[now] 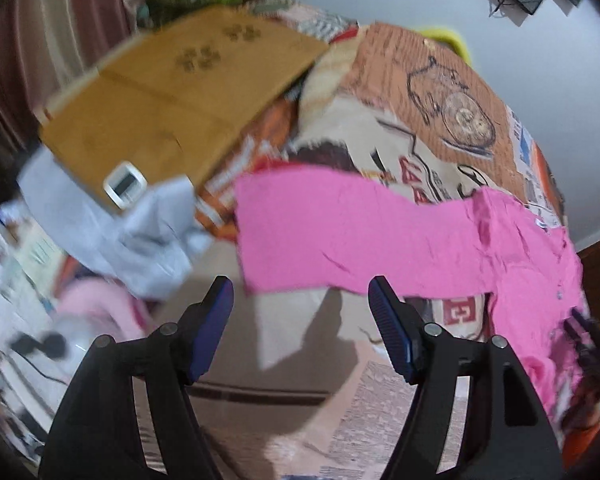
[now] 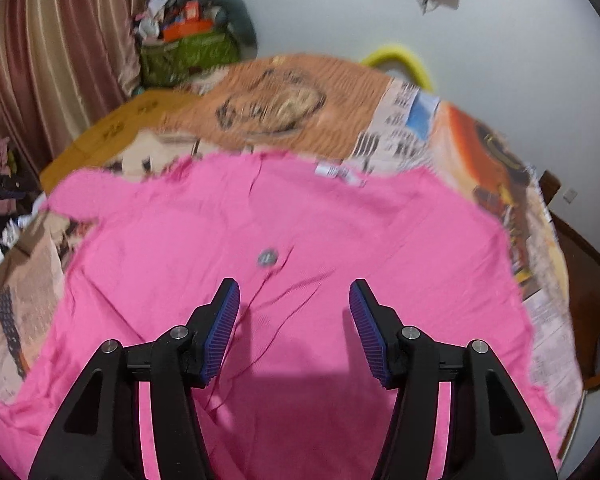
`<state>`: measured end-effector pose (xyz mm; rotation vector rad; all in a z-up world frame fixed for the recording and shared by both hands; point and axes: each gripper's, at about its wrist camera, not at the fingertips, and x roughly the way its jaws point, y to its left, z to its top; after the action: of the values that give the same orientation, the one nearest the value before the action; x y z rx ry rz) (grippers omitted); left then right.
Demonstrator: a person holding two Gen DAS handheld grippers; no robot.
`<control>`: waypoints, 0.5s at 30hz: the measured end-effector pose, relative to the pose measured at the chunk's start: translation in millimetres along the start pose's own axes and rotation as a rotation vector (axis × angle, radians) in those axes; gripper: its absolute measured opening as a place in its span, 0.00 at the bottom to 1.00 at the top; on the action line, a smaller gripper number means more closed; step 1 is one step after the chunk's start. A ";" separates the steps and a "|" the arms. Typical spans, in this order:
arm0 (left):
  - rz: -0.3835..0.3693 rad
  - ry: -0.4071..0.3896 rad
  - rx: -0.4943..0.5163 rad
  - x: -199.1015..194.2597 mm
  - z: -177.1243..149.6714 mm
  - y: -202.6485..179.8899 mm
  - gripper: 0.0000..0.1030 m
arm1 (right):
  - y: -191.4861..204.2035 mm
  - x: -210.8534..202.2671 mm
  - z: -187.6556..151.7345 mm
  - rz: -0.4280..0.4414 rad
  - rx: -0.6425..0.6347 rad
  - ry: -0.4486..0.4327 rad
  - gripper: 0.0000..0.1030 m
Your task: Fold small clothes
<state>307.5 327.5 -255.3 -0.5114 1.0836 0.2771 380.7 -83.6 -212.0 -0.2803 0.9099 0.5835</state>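
A pink shirt (image 2: pixel 284 240) lies spread flat on the surface (image 2: pixel 480 152), which is covered with printed paper, filling the middle of the right wrist view. The right hand-held gripper (image 2: pixel 294 296) hangs over it, jaws wide and empty. The left hand-held gripper (image 1: pixel 300 292), also wide and empty, sits beside the shirt's sleeve. A grey garment (image 1: pixel 140 236), a cardboard box (image 1: pixel 172 92) and a small white device (image 1: pixel 125 188) crowd the left.

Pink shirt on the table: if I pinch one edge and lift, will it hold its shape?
Probably not. The pink shirt lies flat with soft creases, so it likely droops. It looks thin and light. On the patterned cloth it may drag and bunch rather than slide.
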 end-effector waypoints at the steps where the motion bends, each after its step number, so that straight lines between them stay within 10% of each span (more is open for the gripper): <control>1: -0.034 0.022 -0.024 6.6 -1.8 1.1 0.67 | 1.2 5.9 -2.7 -0.001 -0.005 0.019 0.52; 9: -0.097 0.045 -0.172 34.5 5.7 10.0 0.66 | 1.0 14.1 -14.0 0.001 -0.001 0.013 0.59; 15: 0.054 0.004 -0.167 40.8 17.7 9.4 0.38 | 1.4 14.0 -18.5 0.011 0.015 -0.013 0.63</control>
<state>335.1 343.5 -287.7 -0.6321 1.0849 0.4169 374.3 -86.1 -234.2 -0.2579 0.9038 0.5883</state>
